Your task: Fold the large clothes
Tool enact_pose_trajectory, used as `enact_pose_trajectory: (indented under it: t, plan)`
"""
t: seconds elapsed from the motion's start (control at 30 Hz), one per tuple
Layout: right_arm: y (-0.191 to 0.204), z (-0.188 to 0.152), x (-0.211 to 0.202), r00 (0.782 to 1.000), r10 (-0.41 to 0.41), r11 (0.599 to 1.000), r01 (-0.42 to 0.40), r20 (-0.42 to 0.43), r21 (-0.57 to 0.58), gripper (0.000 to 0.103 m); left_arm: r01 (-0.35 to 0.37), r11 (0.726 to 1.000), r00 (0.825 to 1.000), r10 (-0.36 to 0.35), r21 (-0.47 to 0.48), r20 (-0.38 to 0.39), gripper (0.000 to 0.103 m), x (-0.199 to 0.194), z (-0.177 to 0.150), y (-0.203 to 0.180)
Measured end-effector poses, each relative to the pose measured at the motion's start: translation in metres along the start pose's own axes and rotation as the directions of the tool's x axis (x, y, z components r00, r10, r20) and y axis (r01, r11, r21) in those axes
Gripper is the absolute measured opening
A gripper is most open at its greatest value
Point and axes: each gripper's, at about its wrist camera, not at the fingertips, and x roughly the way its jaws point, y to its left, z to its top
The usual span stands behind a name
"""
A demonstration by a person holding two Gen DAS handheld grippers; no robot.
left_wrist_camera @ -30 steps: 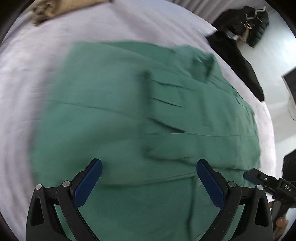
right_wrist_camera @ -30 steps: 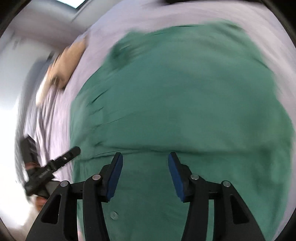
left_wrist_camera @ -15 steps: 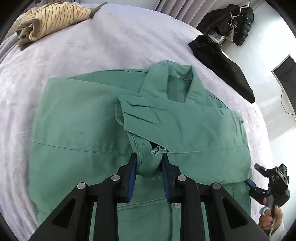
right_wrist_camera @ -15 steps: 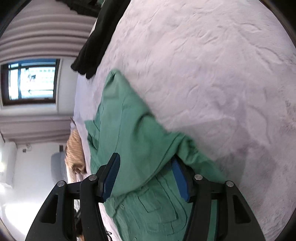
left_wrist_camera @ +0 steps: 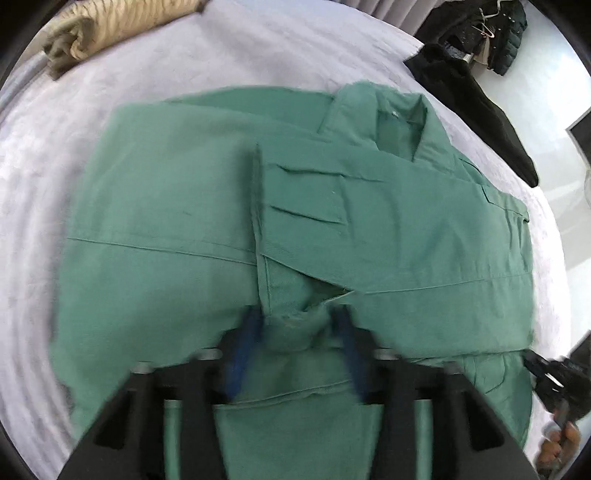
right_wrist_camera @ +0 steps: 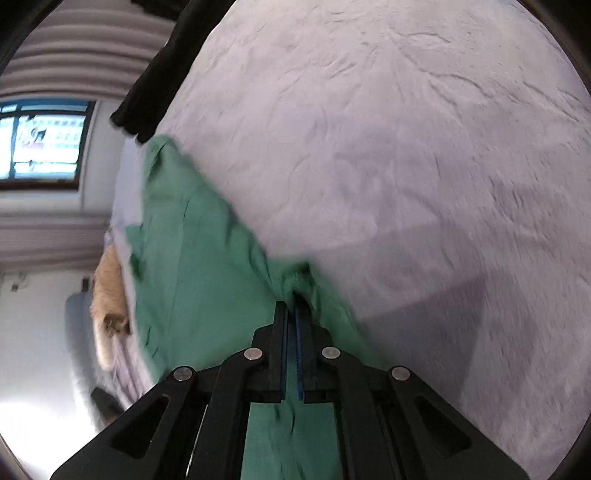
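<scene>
Left gripper [left_wrist_camera: 297, 332]: we see its blue-padded jaws spread apart on either side of a bunched sleeve cuff [left_wrist_camera: 295, 328]; the blur keeps us from telling whether the pads touch the cloth, so we read it as released.
Right gripper [right_wrist_camera: 291, 306]: our right-hand view shows the jaws pressed nearly together on a fold at the shirt's edge, clenched on the cloth.
Green shirt [left_wrist_camera: 369, 229]: it lies spread over the bed, collar [left_wrist_camera: 391, 114] at the far side, one sleeve folded across the chest with its cuff nearest us.
Shirt edge in the right-hand view [right_wrist_camera: 207, 266]: the cloth runs away from the jaws to the upper left, along the sheet.
Bed sheet [left_wrist_camera: 258, 51]: pale lilac, wrinkled, under the whole shirt.
Striped garment [left_wrist_camera: 122, 22]: tan, rolled up, at the far left of the bed, well apart from the shirt.
Black garment [left_wrist_camera: 476, 103]: draped at the far right edge of the bed.
Window [right_wrist_camera: 40, 144]: beyond the bed, on the far wall.
</scene>
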Motion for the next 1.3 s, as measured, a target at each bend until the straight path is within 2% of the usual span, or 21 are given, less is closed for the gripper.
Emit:
enact_pose_trajectory:
  t: [0.03,0.07,0.1,0.17,0.23,0.3,0.4,0.47,0.53,0.57,0.63,0.8,0.87,0.93,1.0,1.1,1.2,1.3]
  plan:
    - [0.013,-0.003,-0.008,1.000,-0.007,0.997,0.006,-0.011,-0.073,0.011,-0.033,0.999,0.999,0.032,0.009,0.025,0.067,-0.007,0.000,0.001]
    - [0.025,-0.003,-0.015,1.000,-0.016,0.990,0.015,-0.007,-0.141,0.019,-0.042,0.999,0.998,0.041,0.017,0.038,0.070,-0.011,0.000,0.001]
    - [0.035,0.000,-0.020,1.000,-0.016,0.983,0.017,0.005,-0.182,0.043,-0.039,0.999,0.998,0.039,0.019,0.045,0.070,-0.016,-0.001,0.003]
    - [0.058,0.015,-0.028,0.998,-0.002,0.969,0.016,0.060,-0.246,0.072,-0.038,0.999,0.998,0.037,0.012,0.047,0.070,-0.021,0.000,0.006]
    - [0.078,0.045,-0.019,0.996,0.003,0.963,0.020,0.084,-0.269,0.072,-0.055,0.998,0.997,0.055,0.011,0.048,0.070,-0.020,0.003,0.007]
    - [0.091,0.072,0.000,0.996,-0.006,0.962,0.031,0.093,-0.270,0.067,-0.071,0.997,0.996,0.070,0.009,0.054,0.070,-0.017,0.005,0.006]
    - [0.109,0.108,0.039,0.993,-0.077,0.947,0.100,0.089,-0.304,0.065,-0.080,0.997,0.995,0.079,0.009,0.064,0.070,-0.015,0.007,0.003]
    - [0.113,0.124,0.064,0.995,-0.089,0.948,0.099,0.047,-0.303,0.064,-0.086,0.996,0.994,0.085,0.015,0.065,0.070,-0.012,0.008,-0.002]
    - [0.115,0.130,0.082,0.996,-0.092,0.952,0.084,-0.011,-0.293,0.006,-0.092,0.996,0.994,0.091,0.020,0.063,0.070,-0.007,0.010,-0.008]
    - [0.120,0.130,0.082,0.995,-0.101,0.948,0.095,-0.002,-0.303,0.003,-0.091,0.996,0.994,0.089,0.023,0.060,0.070,-0.005,0.010,-0.009]
    - [0.134,0.128,0.077,0.989,-0.132,0.918,0.147,0.068,-0.367,0.003,-0.096,0.995,0.994,0.094,0.034,0.054,0.070,0.001,0.010,-0.012]
    - [0.113,0.144,0.092,0.969,-0.227,0.904,0.248,0.099,-0.349,0.003,-0.146,0.986,0.989,0.143,0.079,0.044,0.070,0.032,0.017,-0.021]
    - [0.099,0.146,0.093,0.973,-0.208,0.926,0.230,0.103,-0.298,0.003,-0.165,0.982,0.986,0.161,0.089,0.045,0.070,0.038,0.020,-0.024]
    - [0.096,0.143,0.087,0.976,-0.187,0.941,0.210,0.108,-0.266,0.002,-0.145,0.986,0.989,0.142,0.086,0.050,0.070,0.032,0.024,-0.023]
    - [0.098,0.138,0.079,0.974,-0.199,0.935,0.222,0.109,-0.277,0.004,-0.130,0.987,0.990,0.124,0.090,0.072,0.070,0.023,0.029,-0.020]
    - [0.107,0.122,0.060,0.968,-0.216,0.915,0.247,0.128,-0.319,0.005,-0.146,0.985,0.987,0.139,0.087,0.083,0.070,0.018,0.044,-0.012]
    - [0.117,0.099,0.036,0.973,-0.183,0.907,0.223,0.143,-0.356,0.005,-0.125,0.988,0.990,0.118,0.086,0.081,0.070,0.011,0.046,-0.014]
    - [0.124,0.068,0.021,0.984,-0.150,0.896,0.178,0.098,-0.408,0.005,-0.101,0.989,0.993,0.093,0.110,0.074,0.070,0.004,0.035,-0.021]
